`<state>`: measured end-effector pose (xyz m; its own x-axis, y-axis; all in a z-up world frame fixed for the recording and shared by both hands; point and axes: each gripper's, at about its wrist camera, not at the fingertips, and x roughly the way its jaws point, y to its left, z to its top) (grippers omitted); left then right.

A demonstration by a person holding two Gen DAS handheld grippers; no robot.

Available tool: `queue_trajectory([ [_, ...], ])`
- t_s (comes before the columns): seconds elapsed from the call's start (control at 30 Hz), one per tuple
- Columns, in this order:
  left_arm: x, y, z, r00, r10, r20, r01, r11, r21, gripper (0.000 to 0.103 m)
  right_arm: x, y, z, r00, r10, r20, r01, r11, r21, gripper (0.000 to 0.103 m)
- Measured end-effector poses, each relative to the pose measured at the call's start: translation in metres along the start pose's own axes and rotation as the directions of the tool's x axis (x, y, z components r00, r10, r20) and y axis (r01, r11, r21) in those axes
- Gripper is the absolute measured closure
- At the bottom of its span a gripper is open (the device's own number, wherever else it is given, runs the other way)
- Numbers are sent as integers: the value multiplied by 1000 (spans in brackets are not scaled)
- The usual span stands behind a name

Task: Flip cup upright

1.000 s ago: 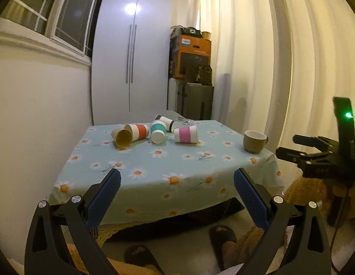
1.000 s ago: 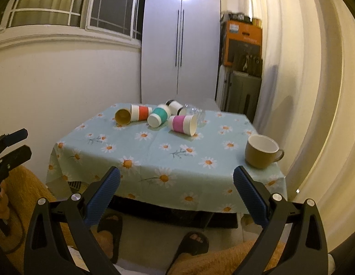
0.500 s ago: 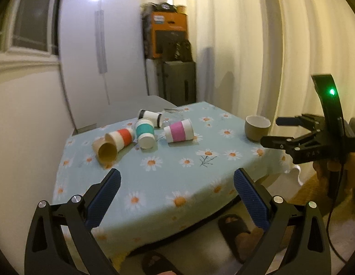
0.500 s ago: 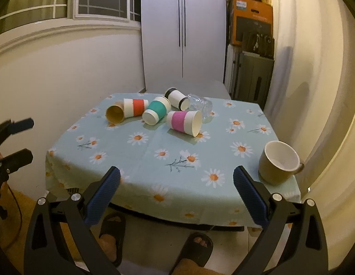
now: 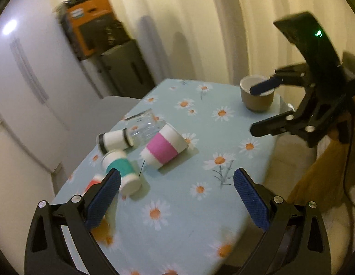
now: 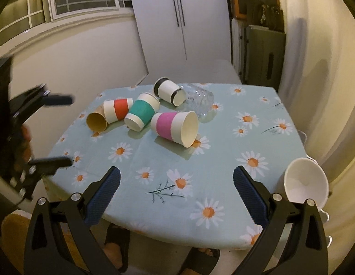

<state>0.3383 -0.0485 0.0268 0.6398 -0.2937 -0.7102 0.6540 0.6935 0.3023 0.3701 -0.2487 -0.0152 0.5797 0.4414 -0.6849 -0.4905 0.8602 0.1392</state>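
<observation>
Jaws of our left gripper [image 5: 176, 190] and right gripper [image 6: 176, 189] stand apart; pink cup [image 6: 175, 126] lies sideways on the tabletop [image 6: 223, 160]

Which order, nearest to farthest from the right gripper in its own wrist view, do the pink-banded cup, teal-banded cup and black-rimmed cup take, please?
From the right gripper:
1. pink-banded cup, centre, on its side.
2. teal-banded cup, left of it.
3. black-rimmed cup, at the back.

Dim warm light, wardrobe [image 5: 10, 26] glare, left view motion-blurred, fisheye edges bent.
</observation>
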Motion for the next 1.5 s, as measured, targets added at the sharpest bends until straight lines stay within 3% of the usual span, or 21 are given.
queue_trajectory([
  [0.1,31,10,11,998,-38,-47,43,994,98,7,9,-13,-1,1000,25,-11,-25,1000,19,5],
  [0.23,73,24,26,990,-72,-125,92,982,164,7,17,-30,-5,994,106,-24,-104,991,87,5],
  [0.37,106,33,38,977,-114,-180,150,968,201,7,22,-32,-6,992,124,-35,-121,990,71,5],
  [0.7,172,38,41,919,-148,-366,274,907,319,8,39,-35,-8,978,191,-81,-187,981,54,5],
  [0.8,186,38,43,909,-148,-389,289,897,334,10,43,-36,-9,976,196,-94,-193,980,48,5],
  [0.9,196,35,44,906,-135,-401,290,889,355,19,45,-37,-9,975,199,-95,-195,979,51,5],
  [1.1,207,28,42,895,-131,-427,307,874,377,19,48,-42,-10,973,209,-103,-202,976,75,5],
  [1.17,209,26,41,888,-134,-440,317,871,375,27,47,-42,-9,972,212,-99,-205,976,75,5],
  [1.23,210,25,40,886,-138,-443,319,874,366,34,47,-42,-9,972,214,-96,-207,975,77,5],
  [1.5,212,23,41,881,-147,-449,318,888,333,38,43,-42,-8,972,218,-85,-210,974,89,5],
])
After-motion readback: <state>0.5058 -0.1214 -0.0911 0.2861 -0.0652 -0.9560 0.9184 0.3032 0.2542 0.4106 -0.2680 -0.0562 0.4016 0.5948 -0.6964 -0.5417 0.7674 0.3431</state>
